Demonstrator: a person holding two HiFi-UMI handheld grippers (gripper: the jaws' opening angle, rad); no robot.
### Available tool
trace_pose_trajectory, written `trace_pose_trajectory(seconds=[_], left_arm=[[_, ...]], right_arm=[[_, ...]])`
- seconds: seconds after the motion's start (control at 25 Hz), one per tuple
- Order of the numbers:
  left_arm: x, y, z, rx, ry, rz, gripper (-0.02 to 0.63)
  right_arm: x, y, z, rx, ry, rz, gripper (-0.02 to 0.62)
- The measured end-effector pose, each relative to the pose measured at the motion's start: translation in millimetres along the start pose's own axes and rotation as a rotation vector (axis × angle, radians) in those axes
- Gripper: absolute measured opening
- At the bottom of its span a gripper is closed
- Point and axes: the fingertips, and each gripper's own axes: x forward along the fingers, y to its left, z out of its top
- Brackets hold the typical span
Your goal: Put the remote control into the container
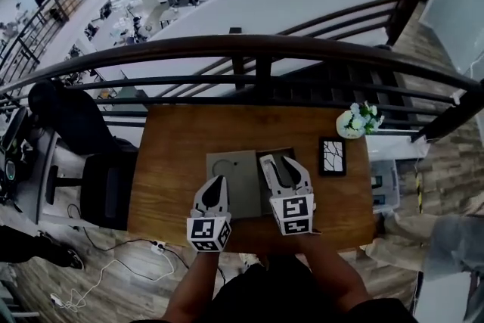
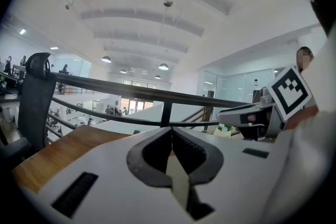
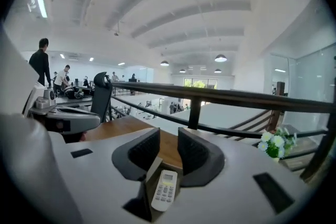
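Left gripper (image 1: 218,184) is held low over the near edge of the wooden table (image 1: 174,163), pointing away from the person. In the left gripper view its jaws are seen pressed together at the tips, with nothing between them. Only table and the dark railing (image 2: 131,93) are seen past them.

Just right of it a flat grey slab (image 1: 233,181) is laid on the table. Touching the slab's right side, a dark container (image 1: 264,193) is seen, mostly covered by the right gripper (image 1: 281,166), which is held above it and also points away.

In the right gripper view the right gripper (image 3: 168,136) is seen with its jaws partly apart and a clear gap between the ribbed pads (image 3: 144,148). Nothing is gripped. The white remote control (image 3: 165,190) is seen through that gap, below the jaws and not touched by the pads. It lies flat, buttons up, just right of the container's dark wall (image 3: 148,177), so it appears to be inside the container. In the head view the remote is hidden under the gripper.

Further right a black picture frame (image 1: 332,156) is laid flat on the table. A white vase of flowers (image 1: 357,121) is set at the far right corner.
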Motion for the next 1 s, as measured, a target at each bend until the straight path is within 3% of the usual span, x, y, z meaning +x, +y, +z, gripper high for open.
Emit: trace_pose_trajectory(seconds=[0.08, 0.24, 0.56, 1.0], left_arm=[[-5.5, -4.0, 9.7, 0.001, -0.024, -0.014, 0.008], [-16.8, -17.5, 26.4, 0.004, -0.062, -0.047, 0.008], [-38.5, -52.4, 49.4, 0.045, -0.093, -0.113, 0.008], [-53.0, -96.7, 72.8, 0.081, -0.150, -0.079, 0.008]], right_arm=[[-14.7, 0.4, 13.6, 0.005, -0.047, -0.027, 0.078], [-42.4, 4.4, 27.5, 0.017, -0.098, -0.055, 0.038], [-93.8, 14.1, 46.1, 0.000, -0.249, -0.033, 0.029], [-139.7, -7.4, 71.9, -0.042, -0.368, 0.005, 0.029]])
